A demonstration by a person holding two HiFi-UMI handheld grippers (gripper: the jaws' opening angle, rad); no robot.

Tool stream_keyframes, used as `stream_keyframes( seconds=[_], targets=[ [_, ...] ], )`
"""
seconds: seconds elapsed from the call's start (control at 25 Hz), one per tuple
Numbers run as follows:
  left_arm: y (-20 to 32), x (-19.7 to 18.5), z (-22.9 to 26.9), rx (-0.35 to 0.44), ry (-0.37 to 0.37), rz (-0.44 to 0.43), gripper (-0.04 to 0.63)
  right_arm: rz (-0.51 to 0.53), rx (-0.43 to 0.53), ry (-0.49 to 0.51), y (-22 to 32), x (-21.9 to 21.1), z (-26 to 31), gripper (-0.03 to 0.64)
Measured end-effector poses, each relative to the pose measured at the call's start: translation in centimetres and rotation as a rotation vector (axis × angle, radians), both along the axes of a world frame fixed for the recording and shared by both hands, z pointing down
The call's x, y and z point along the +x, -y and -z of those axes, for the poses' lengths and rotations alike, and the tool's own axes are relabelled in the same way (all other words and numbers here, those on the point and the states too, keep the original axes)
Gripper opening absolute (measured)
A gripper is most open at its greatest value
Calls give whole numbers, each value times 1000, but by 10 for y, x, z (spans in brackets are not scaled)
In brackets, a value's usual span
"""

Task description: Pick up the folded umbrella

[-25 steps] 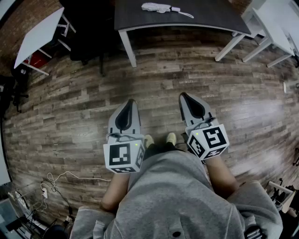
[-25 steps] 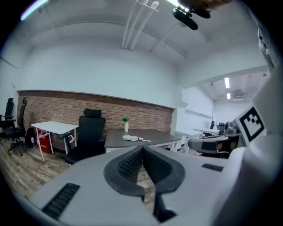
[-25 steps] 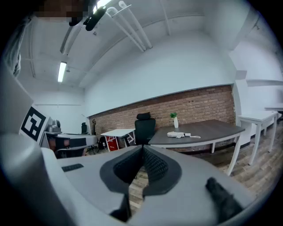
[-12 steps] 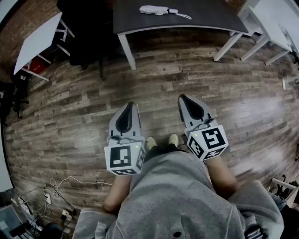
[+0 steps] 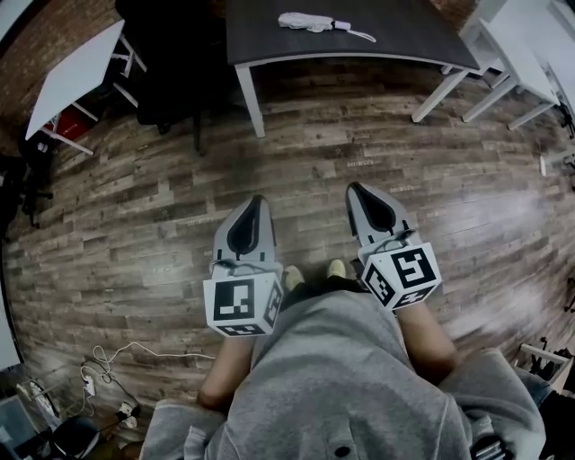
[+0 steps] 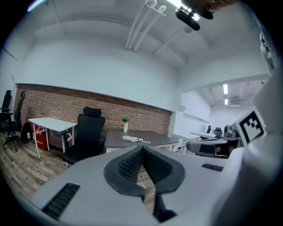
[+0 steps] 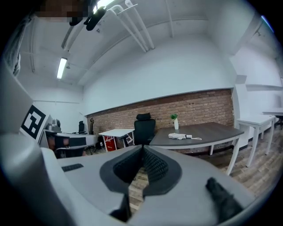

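Left tongs [image 5: 253, 199] and right tongs [image 5: 354, 187]: we hold both low in front of the body, side by side, tips pointing toward the dark surface [image 5: 400, 27]. In each gripper view the ribbed pads meet at the tip; both pairs are fully closed with nothing between them.

Folded umbrella [image 5: 305, 22]: white, lying flat on the surface near its far edge, handle end toward the right in the head view, with a thin strap [image 5: 361, 35] trailing off that end. It is well apart from both tongs, with a stretch of wood-plank floor [image 5: 135, 207] between us and the surface.

Surroundings: a black office chair [image 6: 87, 134] stands left of the surface, and a white desk [image 5: 76, 63] further left. A small potted plant [image 7: 174, 118] sits on the surface behind the umbrella, in front of the brick wall [image 7: 203, 110].
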State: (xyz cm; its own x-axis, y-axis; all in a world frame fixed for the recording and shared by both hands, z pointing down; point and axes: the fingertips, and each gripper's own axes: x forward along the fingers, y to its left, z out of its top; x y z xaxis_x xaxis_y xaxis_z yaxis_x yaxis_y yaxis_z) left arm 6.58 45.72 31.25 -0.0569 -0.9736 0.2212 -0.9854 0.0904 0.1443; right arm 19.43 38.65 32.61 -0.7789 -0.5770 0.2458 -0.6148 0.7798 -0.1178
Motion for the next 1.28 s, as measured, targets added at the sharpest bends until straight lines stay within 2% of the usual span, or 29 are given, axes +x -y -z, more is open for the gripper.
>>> stream_keyframes(
  seconds=[0.68, 1.28],
  targets=[
    [-20, -36, 4, 36, -33, -9, 14, 8, 69, -89, -25, -39, 7, 25],
    [8, -58, -1, 36, -18, 22, 14, 49, 73, -96, 9, -65, -5, 25]
  ],
)
